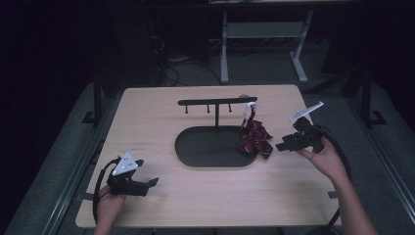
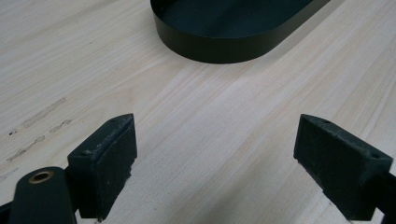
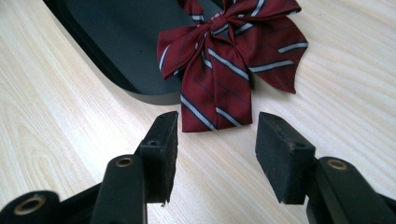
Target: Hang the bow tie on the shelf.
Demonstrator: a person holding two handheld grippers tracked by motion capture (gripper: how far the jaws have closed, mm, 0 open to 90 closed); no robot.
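We're seeing bare table (image 1: pixel 161 105) all round the left gripper (image 2: pixel 215 154), which is sitting with jaws spread wide near the front left edge, well apart from the black oval tray (image 1: pixel 195 149). The bow tie (image 3: pixel 229 56), dark red with pale stripes, is lying draped over the tray's right rim, tails on the wood. Our right gripper (image 3: pixel 215 140) is hanging just beside those tails, jaws spread and pinching nothing, with the T-shaped stand (image 1: pixel 217 104) rising behind
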